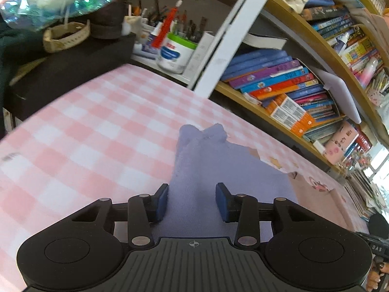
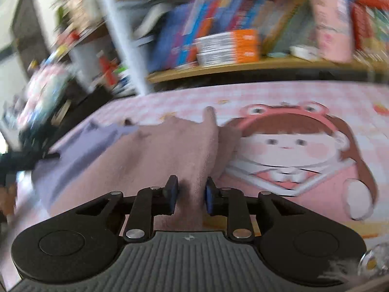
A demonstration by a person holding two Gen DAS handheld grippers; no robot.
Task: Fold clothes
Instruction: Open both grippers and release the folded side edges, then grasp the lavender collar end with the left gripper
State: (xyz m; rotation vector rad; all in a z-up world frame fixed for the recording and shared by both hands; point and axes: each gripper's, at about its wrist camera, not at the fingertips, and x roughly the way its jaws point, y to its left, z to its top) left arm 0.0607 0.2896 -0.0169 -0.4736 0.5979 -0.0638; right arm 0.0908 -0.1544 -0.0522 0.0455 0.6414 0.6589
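A lavender cloth (image 1: 218, 168) lies on the pink checked tablecloth (image 1: 97, 131). My left gripper (image 1: 192, 200) is open, its blue pads on either side of the cloth's near edge. In the blurred right wrist view the same lavender cloth (image 2: 80, 146) lies at left beside a pink cloth (image 2: 175, 146). My right gripper (image 2: 190, 196) is shut on a raised fold of the pink cloth. The left gripper shows as a dark blur at the far left (image 2: 22, 160).
Bookshelves packed with books (image 1: 287, 82) run along the table's far side behind a white post (image 1: 233, 34). A white tub (image 1: 176, 53), pen holders and a black box (image 1: 68, 65) stand at the back left. A cartoon girl print (image 2: 291, 153) covers the tablecloth at right.
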